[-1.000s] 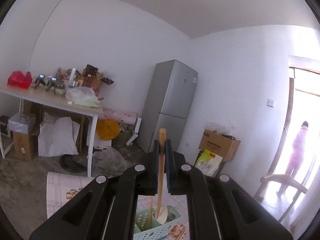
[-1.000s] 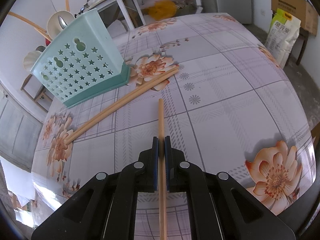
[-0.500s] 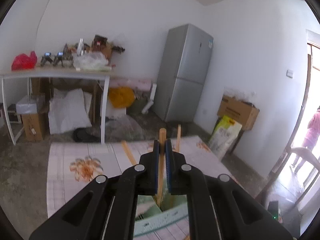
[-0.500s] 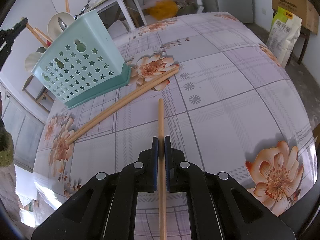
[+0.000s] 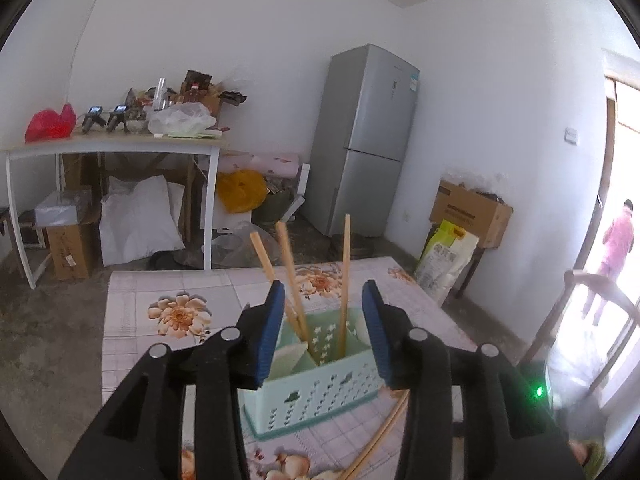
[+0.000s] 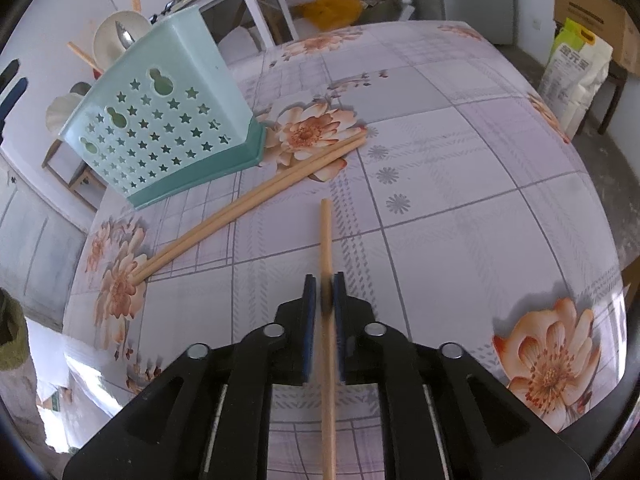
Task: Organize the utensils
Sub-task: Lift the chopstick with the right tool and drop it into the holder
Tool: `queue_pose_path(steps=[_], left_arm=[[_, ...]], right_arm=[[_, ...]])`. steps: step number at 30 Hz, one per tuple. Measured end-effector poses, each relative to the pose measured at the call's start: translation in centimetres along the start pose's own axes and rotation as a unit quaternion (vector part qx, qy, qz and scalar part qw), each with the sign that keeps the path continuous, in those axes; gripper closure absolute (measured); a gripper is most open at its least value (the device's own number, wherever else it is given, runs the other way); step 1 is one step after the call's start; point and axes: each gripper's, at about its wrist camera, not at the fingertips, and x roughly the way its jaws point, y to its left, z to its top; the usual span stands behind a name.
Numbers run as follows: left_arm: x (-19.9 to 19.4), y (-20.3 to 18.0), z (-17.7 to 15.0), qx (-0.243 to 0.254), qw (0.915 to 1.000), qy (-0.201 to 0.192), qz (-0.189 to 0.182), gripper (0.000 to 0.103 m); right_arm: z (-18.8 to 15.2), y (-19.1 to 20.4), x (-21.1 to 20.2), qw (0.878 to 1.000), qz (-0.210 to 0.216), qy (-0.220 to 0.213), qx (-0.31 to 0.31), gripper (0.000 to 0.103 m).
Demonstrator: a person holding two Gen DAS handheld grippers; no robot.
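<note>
Wooden chopstick [image 6: 326,240] sits clamped in our right gripper [image 6: 324,292], while our left gripper [image 5: 323,300] gapes wide above the teal basket [image 5: 316,388].

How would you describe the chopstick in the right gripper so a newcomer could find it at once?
Start at the flowered table, right of the teal caddy. Two chopsticks lie loose together beside the caddy; the target chopstick alone is pinched between the right gripper's blue fingers, pointing straight ahead.
</note>
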Motion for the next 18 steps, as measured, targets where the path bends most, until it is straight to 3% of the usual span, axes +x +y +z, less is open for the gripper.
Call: queue_pose_path(steps=[6, 7, 9, 13, 18], left_arm=[[-1.8, -0.4, -1.6, 0.02, 0.9996, 0.018, -0.006, 0.063], [-2.0, -0.6, -1.8, 0.023, 0.9995, 0.021, -0.007, 0.063], [-2.4, -1.0, -2.8, 0.035, 0.9988, 0.033, -0.012, 0.063], [-2.4, -1.5, -4.5, 0.037, 0.9974, 0.058, -0.02, 0.063], [-1.5, -1.3, -6.8, 0.01, 0.9955, 0.088, -0.034, 0.063]], right_arm=[[0.7, 1.8, 0.7, 0.997, -0.048, 0.003, -0.053, 0.085], [0.7, 1.9, 0.8, 0.997, -0.055, 0.003, -0.059, 0.086], [0.6, 2.0, 0.8, 0.995, -0.07, 0.0, -0.067, 0.099], [0.7, 1.3, 0.4, 0.998, -0.046, 0.0, -0.053, 0.099], [1.3, 1.2, -2.7, 0.998, -0.027, -0.036, -0.044, 0.099]])
